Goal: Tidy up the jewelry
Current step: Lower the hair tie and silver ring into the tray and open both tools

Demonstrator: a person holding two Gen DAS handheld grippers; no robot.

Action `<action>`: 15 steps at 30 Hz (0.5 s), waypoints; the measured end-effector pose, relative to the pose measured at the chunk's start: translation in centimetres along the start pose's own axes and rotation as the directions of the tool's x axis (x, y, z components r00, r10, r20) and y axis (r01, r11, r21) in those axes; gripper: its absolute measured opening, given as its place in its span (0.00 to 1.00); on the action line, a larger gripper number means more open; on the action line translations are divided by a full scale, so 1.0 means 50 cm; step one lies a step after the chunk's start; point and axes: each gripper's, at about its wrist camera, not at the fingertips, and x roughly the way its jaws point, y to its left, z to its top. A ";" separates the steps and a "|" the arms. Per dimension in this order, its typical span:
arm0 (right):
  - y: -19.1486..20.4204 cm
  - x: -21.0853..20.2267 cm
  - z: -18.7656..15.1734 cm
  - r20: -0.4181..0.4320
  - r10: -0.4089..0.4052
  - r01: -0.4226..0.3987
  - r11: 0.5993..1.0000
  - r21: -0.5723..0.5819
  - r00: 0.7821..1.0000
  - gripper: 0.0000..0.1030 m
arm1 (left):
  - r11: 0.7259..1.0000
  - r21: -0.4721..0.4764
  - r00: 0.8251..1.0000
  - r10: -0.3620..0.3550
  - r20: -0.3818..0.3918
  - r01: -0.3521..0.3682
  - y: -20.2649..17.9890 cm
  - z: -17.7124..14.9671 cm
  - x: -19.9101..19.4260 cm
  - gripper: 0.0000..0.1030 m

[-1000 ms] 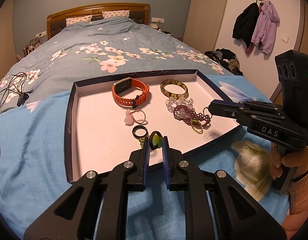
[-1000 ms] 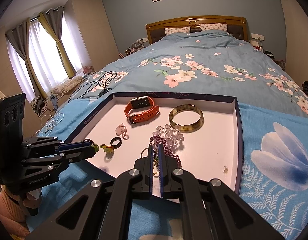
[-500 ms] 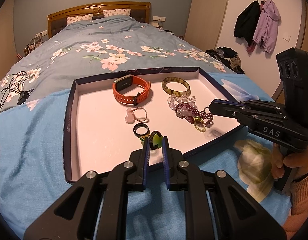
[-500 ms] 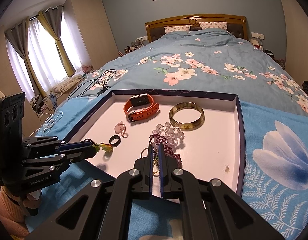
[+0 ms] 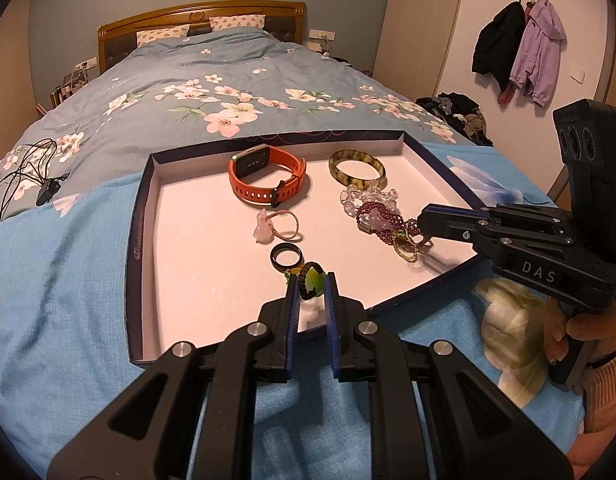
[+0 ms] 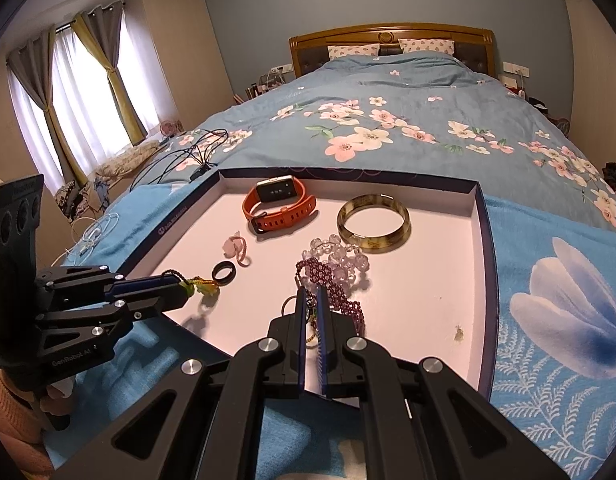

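Left gripper (image 5: 310, 285) jaws grasp the green-charm bracelet (image 5: 312, 279) at the tray's (image 5: 142, 216) six o'clock, right gripper (image 6: 312, 300) jaws pinch the purple bead strand (image 6: 327, 280); next, probably separate and lay each apart.

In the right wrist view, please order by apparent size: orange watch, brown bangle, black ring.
1-2. Orange strap smartwatch and mottled brown glossy bangle: they look alike, so unranked.
3. Plain black ring, clearly smallest, though it lies nearer the camera.
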 end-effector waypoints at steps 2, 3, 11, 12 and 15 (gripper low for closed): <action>0.000 0.004 0.000 -0.006 -0.003 0.003 1.000 0.001 1.000 0.04 | 1.000 0.000 1.000 0.000 0.000 0.000 -0.002 0.001 0.001 0.12; 0.000 0.005 0.001 -0.008 -0.005 0.005 1.000 0.001 1.000 0.04 | 1.000 -0.001 1.000 0.000 -0.001 0.000 0.000 0.002 0.001 0.12; -0.001 0.014 0.001 -0.031 -0.018 0.018 1.000 0.001 0.999 0.05 | 1.000 -0.018 1.000 -0.016 -0.007 0.016 0.004 0.003 0.002 0.11; -0.003 0.015 0.000 -0.034 -0.019 0.020 1.000 0.006 0.999 0.06 | 1.000 -0.015 1.000 -0.013 -0.006 0.013 0.004 0.003 0.002 0.12; -0.006 0.015 -0.001 -0.033 -0.023 0.024 1.000 0.015 0.999 0.06 | 1.000 -0.012 1.000 -0.003 -0.002 0.003 -0.001 0.003 0.001 0.18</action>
